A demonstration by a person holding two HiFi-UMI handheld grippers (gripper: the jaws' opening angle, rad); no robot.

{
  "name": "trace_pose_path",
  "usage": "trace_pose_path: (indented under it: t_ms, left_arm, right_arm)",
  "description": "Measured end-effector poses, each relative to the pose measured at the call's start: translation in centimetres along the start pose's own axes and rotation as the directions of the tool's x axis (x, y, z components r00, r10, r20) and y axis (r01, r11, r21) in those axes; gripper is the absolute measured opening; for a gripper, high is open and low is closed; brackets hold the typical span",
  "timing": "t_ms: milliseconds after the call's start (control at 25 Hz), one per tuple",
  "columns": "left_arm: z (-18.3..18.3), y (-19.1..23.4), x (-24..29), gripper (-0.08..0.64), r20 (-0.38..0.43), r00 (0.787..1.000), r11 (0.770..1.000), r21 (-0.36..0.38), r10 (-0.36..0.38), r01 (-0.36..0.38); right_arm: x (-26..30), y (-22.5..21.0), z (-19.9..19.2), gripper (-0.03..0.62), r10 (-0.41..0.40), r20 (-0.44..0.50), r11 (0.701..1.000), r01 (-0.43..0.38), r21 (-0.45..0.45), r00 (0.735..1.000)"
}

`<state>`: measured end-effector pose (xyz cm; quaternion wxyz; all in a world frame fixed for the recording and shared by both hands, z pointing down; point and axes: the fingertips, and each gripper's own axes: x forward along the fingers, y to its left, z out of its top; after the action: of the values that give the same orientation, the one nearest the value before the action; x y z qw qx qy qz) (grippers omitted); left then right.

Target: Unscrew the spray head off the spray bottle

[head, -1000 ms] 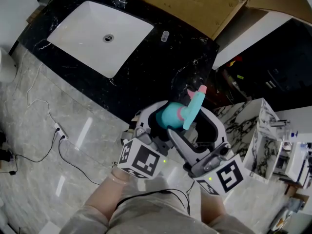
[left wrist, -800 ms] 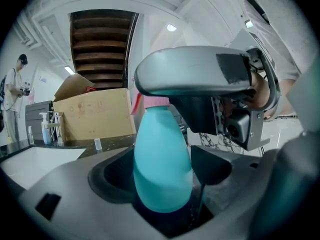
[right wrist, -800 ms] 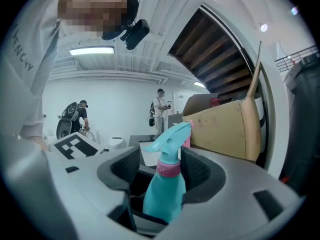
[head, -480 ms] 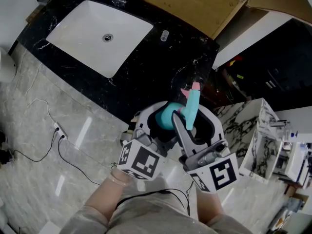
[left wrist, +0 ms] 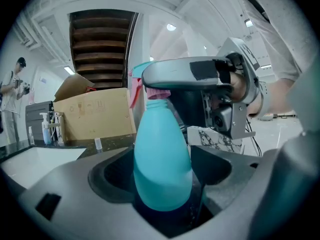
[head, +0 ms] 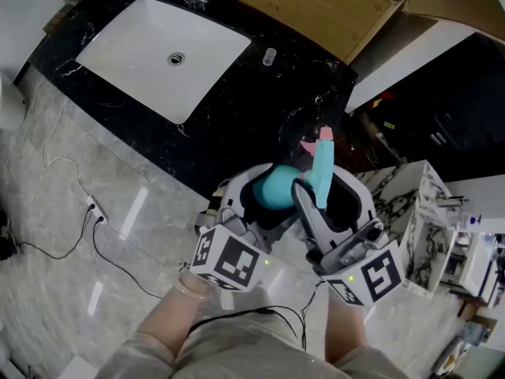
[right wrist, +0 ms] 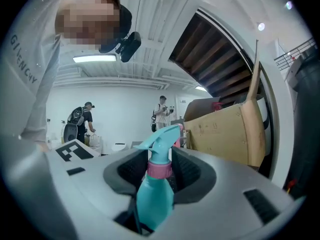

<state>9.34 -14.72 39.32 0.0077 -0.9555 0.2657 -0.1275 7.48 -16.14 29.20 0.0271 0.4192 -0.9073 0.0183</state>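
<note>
Your left gripper (left wrist: 162, 196) clamps the belly of the turquoise spray bottle (left wrist: 161, 154) at frame centre. Your right gripper (right wrist: 160, 170) has just been closing. Its pads now pinch the spray head (right wrist: 161, 146) at its pink collar, below the black counter (head: 237, 109).

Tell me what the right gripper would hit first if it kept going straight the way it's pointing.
The spray head: it already stands between the right gripper's jaws, which have just been closing around it, so contact likely comes at once.

Sink (head: 134, 54) in the counter (head: 237, 117), cardboard box (head: 300, 6) behind, rightward (spray bottle (head: 272, 186) before the counter)
</note>
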Motion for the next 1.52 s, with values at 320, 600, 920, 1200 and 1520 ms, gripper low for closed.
trace_pose_path:
  t_ms: [320,600,920,1200,1520]
  left_arm:
    - [-0.3,-0.4,-0.1,0.364,0.001,1.000,0.998,0.055,-0.008,0.008]
    - [0.8,-0.3,-0.7,0.364,0.038,0.999,0.999,0.040,0.015,-0.016]
    - [1.1,-0.5,-1.8,0.364,0.026,0.999,0.998,0.050,0.023,-0.025]
    - [1.2,-0.6,-3.1,0.364,0.025,0.999,0.999,0.038,0.036,-0.037]
    - [1.3,-0.6,-4.4,0.364,0.021,0.999,0.999,0.012,0.047,-0.047]
  right_arm:
    - [-0.5,0.3,1.5,0.152,0.017,0.031,1.000,-0.017,0.022,0.999]
    - [-1.1,0.5,3.3,0.150,0.019,0.056,1.000,-0.020,0.005,0.998]
    - [-1.4,0.7,6.1,0.150,0.012,0.097,1.000,-0.011,-0.005,0.995]
    - [-1.5,0.6,8.5,0.150,-0.014,0.138,0.999,0.021,-0.043,0.990]
    - [-1.5,0.9,10.9,0.150,-0.021,0.176,0.996,0.035,-0.077,0.984]
